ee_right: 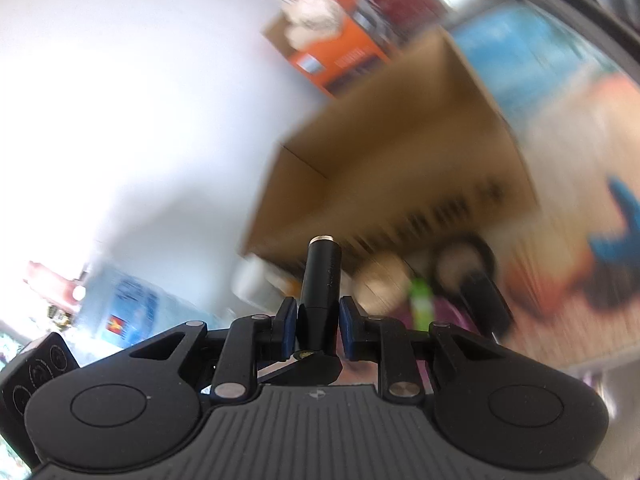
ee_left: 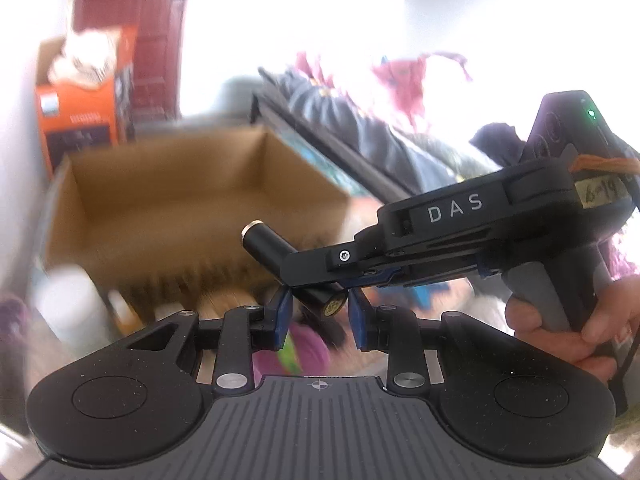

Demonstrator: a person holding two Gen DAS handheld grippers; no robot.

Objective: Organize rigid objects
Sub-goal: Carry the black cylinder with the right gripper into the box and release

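A short black cylinder with a metal tip sits between the blue pads of my right gripper, which is shut on it. In the left wrist view the same cylinder is held in the air by the right gripper, which reaches in from the right. My left gripper is open and empty just below the cylinder's rear end. An open brown cardboard box stands behind, and shows blurred in the right wrist view.
An orange carton stands at the back left by a white wall. Clothes and fabric lie to the right on a patterned surface. A white container and small blurred items sit in front of the box.
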